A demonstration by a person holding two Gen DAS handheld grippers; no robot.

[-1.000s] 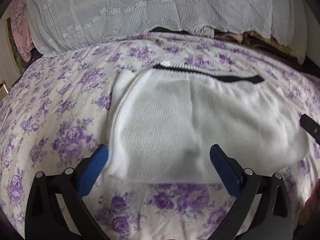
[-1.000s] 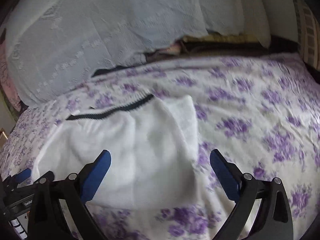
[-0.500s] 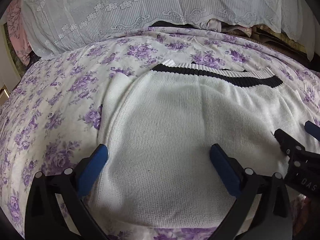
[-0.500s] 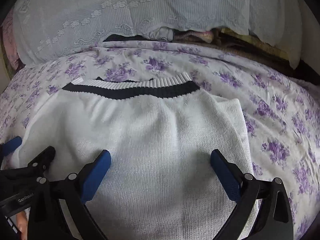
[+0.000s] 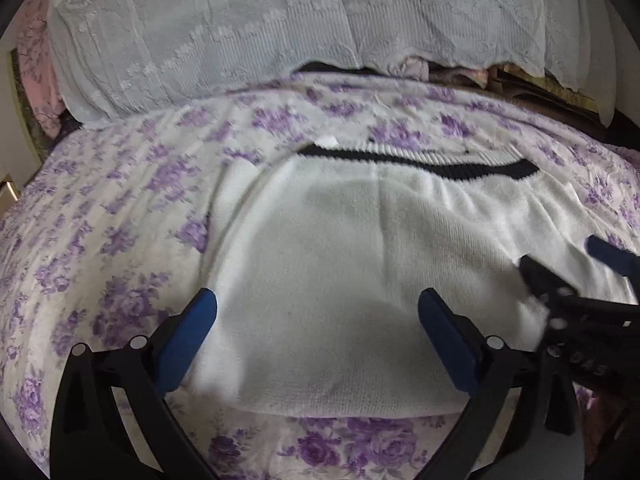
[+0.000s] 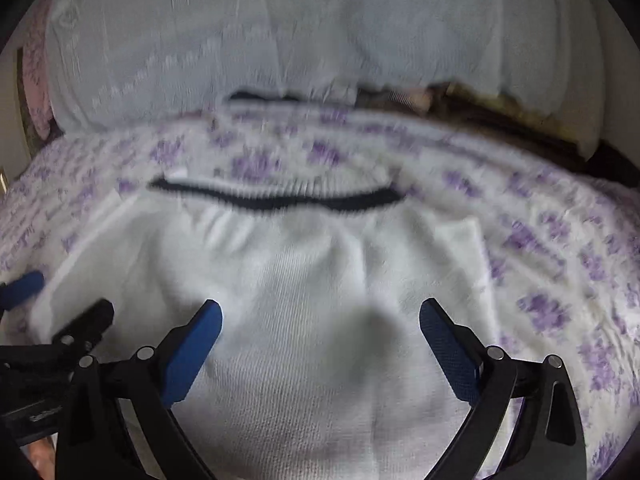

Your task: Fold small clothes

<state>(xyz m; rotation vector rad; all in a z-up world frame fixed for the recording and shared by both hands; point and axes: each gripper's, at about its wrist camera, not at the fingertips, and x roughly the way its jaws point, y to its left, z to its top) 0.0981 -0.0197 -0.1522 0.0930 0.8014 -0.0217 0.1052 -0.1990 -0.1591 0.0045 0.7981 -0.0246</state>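
Observation:
A white knit garment (image 5: 360,264) with a black band along its far ribbed hem lies folded on the floral bedspread (image 5: 100,220); it also shows in the right wrist view (image 6: 312,300). My left gripper (image 5: 318,320) is open and empty, hovering over the garment's near left part. My right gripper (image 6: 320,324) is open and empty over the garment's near middle. The right gripper shows at the right edge of the left wrist view (image 5: 580,280). The left gripper shows at the left edge of the right wrist view (image 6: 52,308).
A white lace-covered pillow (image 5: 260,28) lies across the head of the bed, also in the right wrist view (image 6: 280,28). Darker folded fabrics (image 5: 540,92) sit at the far right behind the bedspread. A pink cloth (image 5: 36,60) is at the far left.
Both grippers pulled back and lifted a little from the garment, so it looks smaller and its near edge shows in the left wrist view. Both stay open. The right view is blurred by motion.

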